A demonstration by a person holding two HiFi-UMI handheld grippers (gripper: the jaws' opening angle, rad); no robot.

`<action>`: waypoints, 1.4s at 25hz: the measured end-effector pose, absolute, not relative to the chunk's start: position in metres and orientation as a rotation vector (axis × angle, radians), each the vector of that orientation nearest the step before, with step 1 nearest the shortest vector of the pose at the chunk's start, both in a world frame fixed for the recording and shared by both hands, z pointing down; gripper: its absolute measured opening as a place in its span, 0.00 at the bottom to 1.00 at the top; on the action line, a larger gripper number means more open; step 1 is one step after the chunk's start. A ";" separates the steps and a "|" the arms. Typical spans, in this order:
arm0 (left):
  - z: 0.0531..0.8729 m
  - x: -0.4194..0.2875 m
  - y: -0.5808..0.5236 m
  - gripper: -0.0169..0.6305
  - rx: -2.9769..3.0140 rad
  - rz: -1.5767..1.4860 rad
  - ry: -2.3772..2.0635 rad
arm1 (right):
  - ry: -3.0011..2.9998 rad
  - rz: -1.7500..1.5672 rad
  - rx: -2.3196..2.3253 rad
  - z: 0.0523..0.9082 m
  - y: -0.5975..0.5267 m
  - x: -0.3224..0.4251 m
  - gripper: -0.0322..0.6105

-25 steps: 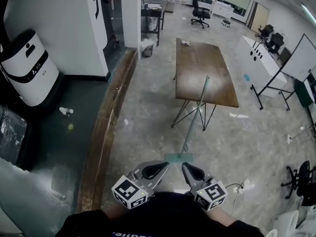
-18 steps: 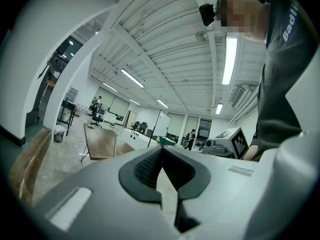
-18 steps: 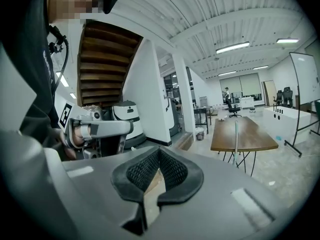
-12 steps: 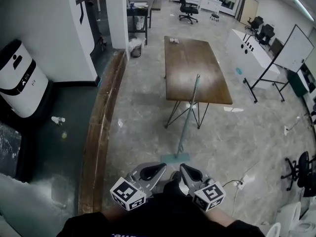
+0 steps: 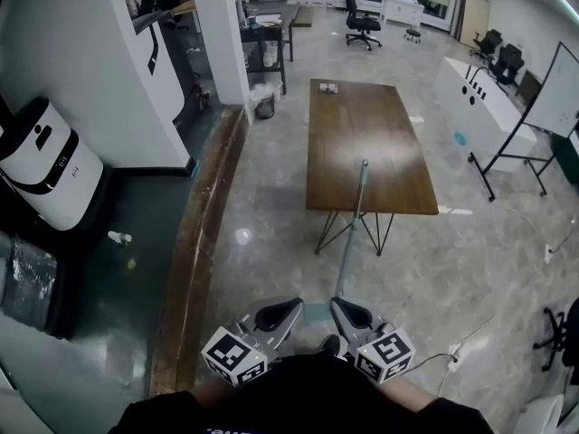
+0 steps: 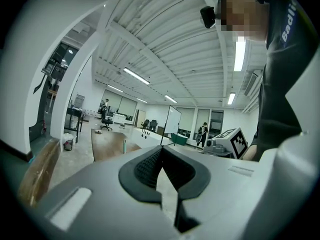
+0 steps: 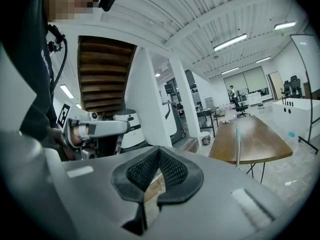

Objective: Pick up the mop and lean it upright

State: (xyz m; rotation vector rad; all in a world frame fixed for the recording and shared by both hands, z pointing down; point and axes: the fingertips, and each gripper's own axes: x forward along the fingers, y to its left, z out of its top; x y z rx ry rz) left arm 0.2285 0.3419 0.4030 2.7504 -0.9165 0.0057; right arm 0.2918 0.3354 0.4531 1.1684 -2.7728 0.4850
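From my head, looking down: my left claw (image 5: 291,308) and right claw (image 5: 342,308) sit side by side, close to my body, both clenched and holding nothing. The mop (image 5: 351,233) is straight ahead of them. The mop head (image 5: 318,313) lies flat on the floor (image 5: 271,197) just beyond and between the two claw tips. The handle slants up and away ahead of the right claw until its top rests on the near edge of the counter (image 5: 362,134).

I judge this to be the approach, with no grasp made yet. The next move calls for a claw to release, reach forward to the handle a little above the mop head, and clench there. After that comes lifting and setting the mop more upright.

From the left claw: the pads meet at the tip with nothing between them. Beyond and to the left of the tip I see the counter top and only the short pale end of the handle showing at its edge. My right claw's marker cube is off to the right.

From the right claw: the pads are pressed together as well, and empty. Ahead and to the right of the tip the handle stands as a thin, nearly upright line against the counter's edge, far clearer than from the left claw.

Only the head view shows the mop head and how near it is to the claws; in both claw views the claw's own body hides it. Only the claw views show the pads touching.
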 end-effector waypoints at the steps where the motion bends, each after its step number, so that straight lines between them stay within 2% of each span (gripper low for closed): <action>1: 0.403 0.236 0.334 0.06 2.749 0.009 -0.928 | -2.782 0.488 1.159 0.456 0.327 0.299 0.06; 19: 0.406 0.318 0.262 0.06 2.715 0.058 -1.003 | -2.820 0.554 1.073 0.476 0.256 0.379 0.06; 27: 0.410 0.325 0.228 0.06 2.752 0.046 -0.895 | -2.741 0.560 1.201 0.479 0.227 0.394 0.06; 35: 0.407 0.298 0.179 0.06 2.801 0.057 -0.817 | -2.621 0.532 1.381 0.489 0.160 0.397 0.12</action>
